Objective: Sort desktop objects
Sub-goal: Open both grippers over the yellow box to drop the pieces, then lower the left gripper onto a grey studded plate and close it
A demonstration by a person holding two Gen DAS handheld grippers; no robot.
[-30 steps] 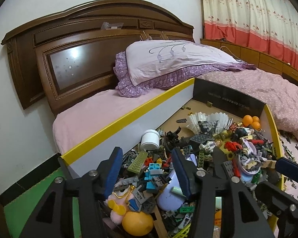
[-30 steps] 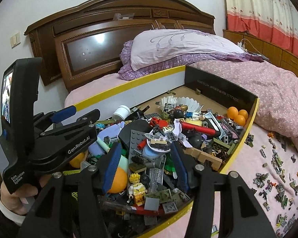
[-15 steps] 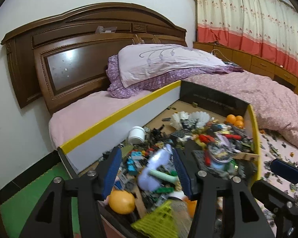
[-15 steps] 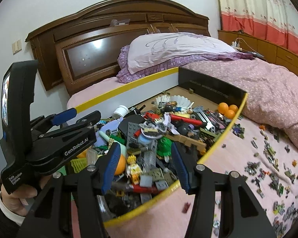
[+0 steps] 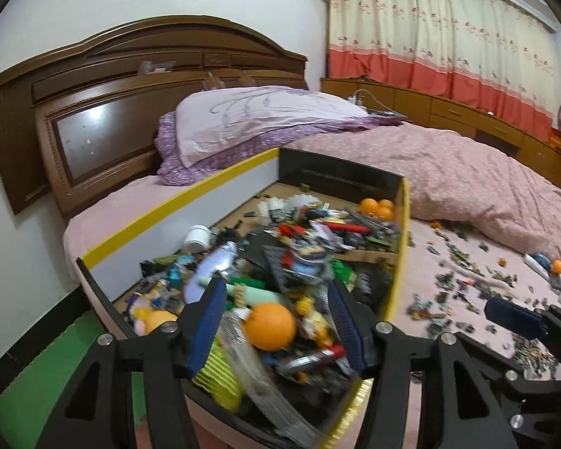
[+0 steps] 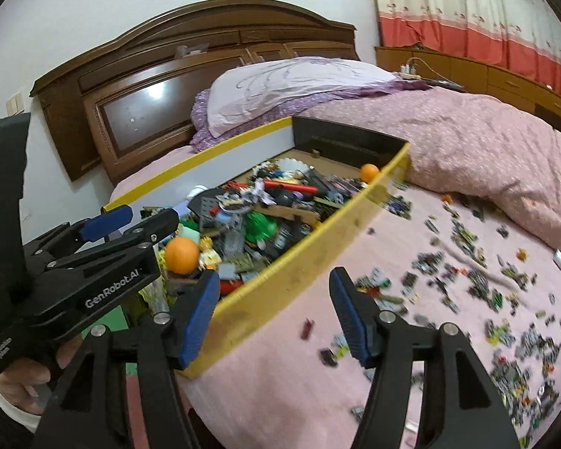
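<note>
Both claws wide open, jaws just opening, nothing held. Left gripper (image 5: 276, 321) over near end of toy box (image 5: 403, 232), orange ball (image 5: 273, 326) under it. Right gripper (image 6: 275, 316) over box's yellow edge. Small bricks (image 6: 463, 280) scattered right on pink bed (image 6: 280, 393). Slow down, pick one toy, close gently.

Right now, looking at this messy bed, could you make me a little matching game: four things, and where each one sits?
Things:
1. big orange ball
2. white jar
3. pillow
4. loose small bricks

Places:
A. against the headboard
B. scattered on the pink bedsheet
C. near end of the box
D. by the box's white wall

Pairs: 1-C, 2-D, 3-A, 4-B
</note>
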